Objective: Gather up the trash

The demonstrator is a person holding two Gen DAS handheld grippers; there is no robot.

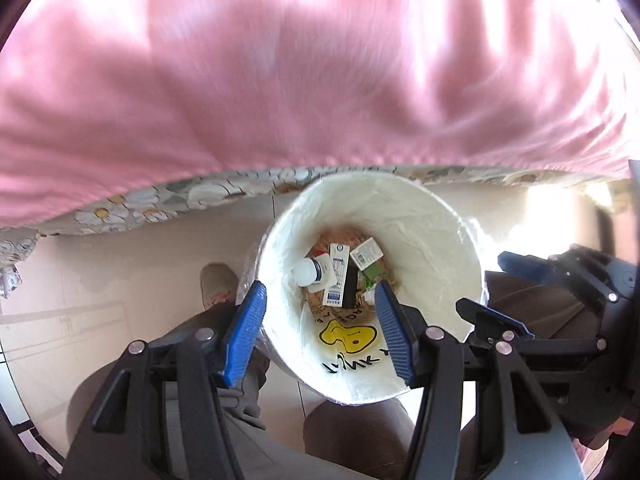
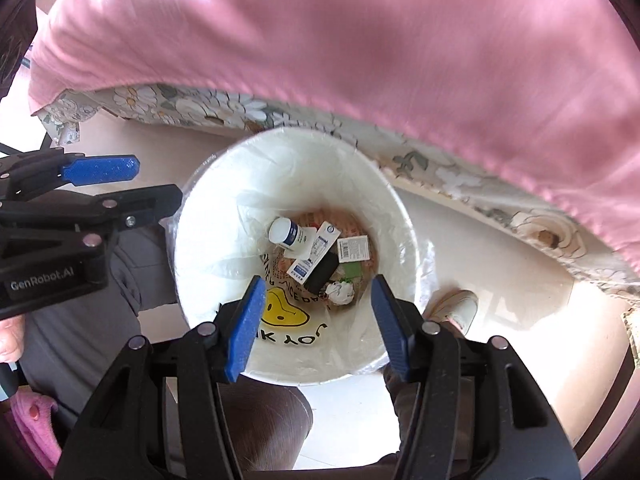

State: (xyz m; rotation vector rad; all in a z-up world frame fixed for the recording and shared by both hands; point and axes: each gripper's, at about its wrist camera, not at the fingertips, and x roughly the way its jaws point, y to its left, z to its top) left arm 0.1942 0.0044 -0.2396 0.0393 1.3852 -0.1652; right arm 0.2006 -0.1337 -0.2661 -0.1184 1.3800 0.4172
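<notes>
both grippers, nearest the lens, hang over the bin (image 1: 276,240) pointing steeply down. left gripper (image 1: 320,332): blue pads (image 1: 245,332) parted, released, nothing between them. right gripper (image 2: 318,324): pads likewise apart and empty; it stands just right of the left one.

trash, left to right on the bin floor: a white bottle (image 2: 289,233) lying on its side; a slim white-and-blue carton (image 2: 316,254) leaning against it; a black block (image 2: 320,274) touching the carton; a labelled flat box (image 2: 353,249) with a green piece (image 2: 351,269) below it; a crumpled paper wad (image 2: 340,293) nearest the grippers. all rests deep inside the bin, on a liner bag (image 2: 224,256) printed with a yellow smiley (image 2: 285,309).

handling, judged: the pieces look light and empty; the bottle is smooth and could roll, the cartons crush easily, the wad is soft. if the bagful is to be lifted out, the thin, slippery film is best pinched at its rim fold on opposite sides of the bin; it may tear under a sharp pull.

beyond the bin: pink cloth (image 1: 320,80) over a floral sheet (image 2: 224,110); a shoe (image 1: 218,284) beside the bin.
</notes>
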